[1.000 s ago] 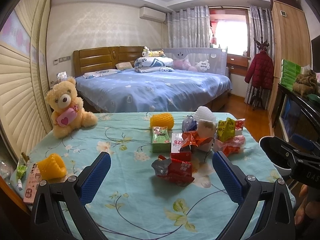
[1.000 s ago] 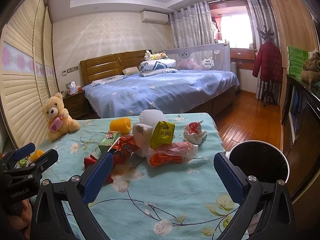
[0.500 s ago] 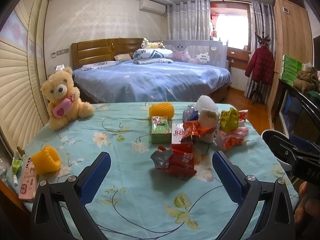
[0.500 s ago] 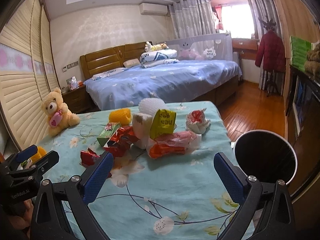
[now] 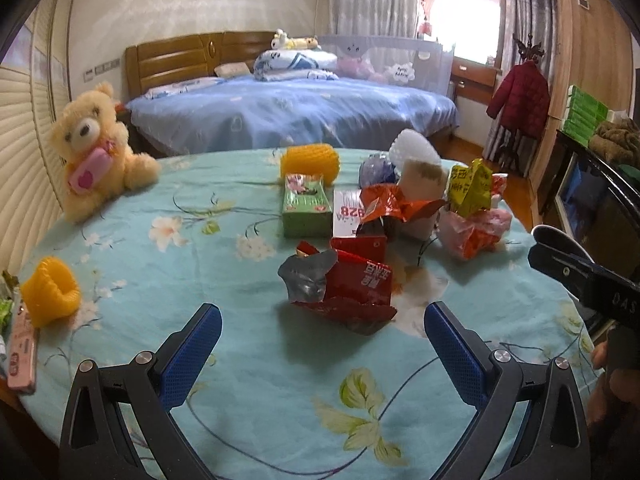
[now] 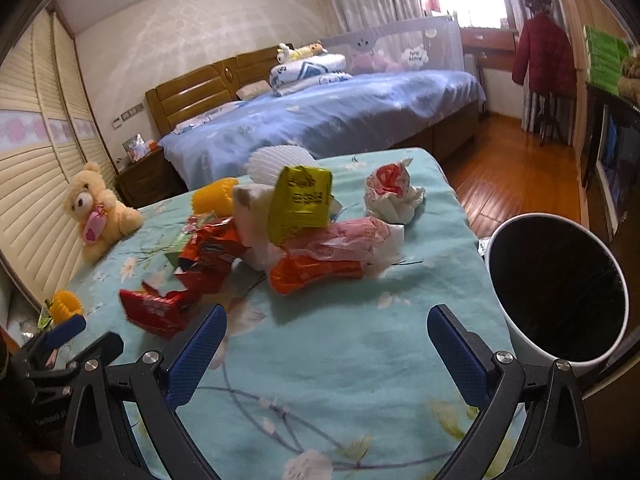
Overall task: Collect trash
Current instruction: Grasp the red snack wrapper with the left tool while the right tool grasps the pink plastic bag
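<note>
Right wrist, bin [image 6: 560,344] (rim cropped), perhaps empty

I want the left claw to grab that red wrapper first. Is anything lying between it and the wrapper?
Nothing visible does. The left claw is open and faces the red wrapper across bare tablecloth. The other litter lies behind the wrapper, and the yellow foam net sits well off to the left.

Each black claw [image 5: 318,342] carries blue textured pads [image 5: 191,354] and silver screws [image 5: 143,357].
</note>
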Demonstrator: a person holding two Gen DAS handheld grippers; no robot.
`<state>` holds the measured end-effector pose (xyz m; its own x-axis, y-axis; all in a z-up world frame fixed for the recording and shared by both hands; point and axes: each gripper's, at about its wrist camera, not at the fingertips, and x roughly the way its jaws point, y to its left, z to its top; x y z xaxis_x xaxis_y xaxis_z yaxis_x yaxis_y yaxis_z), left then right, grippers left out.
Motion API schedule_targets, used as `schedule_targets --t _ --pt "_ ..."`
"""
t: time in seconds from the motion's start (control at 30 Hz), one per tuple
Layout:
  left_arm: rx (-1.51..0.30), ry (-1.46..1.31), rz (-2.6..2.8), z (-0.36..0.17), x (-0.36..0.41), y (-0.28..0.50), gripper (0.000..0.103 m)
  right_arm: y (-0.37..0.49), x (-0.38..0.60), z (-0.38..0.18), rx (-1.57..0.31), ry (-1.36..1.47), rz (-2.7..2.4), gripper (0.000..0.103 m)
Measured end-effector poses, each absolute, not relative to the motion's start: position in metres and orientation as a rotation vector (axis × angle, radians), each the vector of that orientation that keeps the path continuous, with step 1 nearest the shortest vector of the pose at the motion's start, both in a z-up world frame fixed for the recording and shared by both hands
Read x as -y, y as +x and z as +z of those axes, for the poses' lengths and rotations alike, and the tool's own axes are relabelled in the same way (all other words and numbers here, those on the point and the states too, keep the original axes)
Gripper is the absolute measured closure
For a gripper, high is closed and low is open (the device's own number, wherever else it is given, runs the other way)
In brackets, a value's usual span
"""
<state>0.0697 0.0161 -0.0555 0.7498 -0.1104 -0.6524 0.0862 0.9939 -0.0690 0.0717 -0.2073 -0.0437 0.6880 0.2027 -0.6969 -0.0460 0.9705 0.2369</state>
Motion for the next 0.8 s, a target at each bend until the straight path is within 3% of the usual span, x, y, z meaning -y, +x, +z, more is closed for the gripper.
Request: schedule_targets --t 0.4,0.57,0.63,0.73,0.77,0.8 --pt "-0.773 -0.056 -0.112 -0.072 -0.008 0.11 0.002 0.119 0.224 -0.068 -0.886 0.294 0.171 0.002" --pt "-0.794 -0.065 -0.123 -0.077 -0.006 0.119 0.014 0.13 0.229 -0.074 -0.901 0.339 0.19 0.005" --pt "-0.806 -0.071 -0.132 -0.079 -0.006 0.124 0.028 0.133 0.228 -0.076 -0.909 0.337 0.197 0.016" --pt "-0.829 -0.079 -0.154 -0.084 -0.006 0.128 0.046 0.135 0.229 -0.078 -0.917 0.352 0.218 0.041" --pt "-0.833 -0.082 -0.163 -0.085 -0.006 0.128 0.048 0.134 0.229 -0.077 -0.915 0.348 0.222 0.055" --pt "-0.831 -0.082 -0.167 -0.084 -0.006 0.129 0.051 0.132 0.229 -0.077 -0.914 0.338 0.225 0.06"
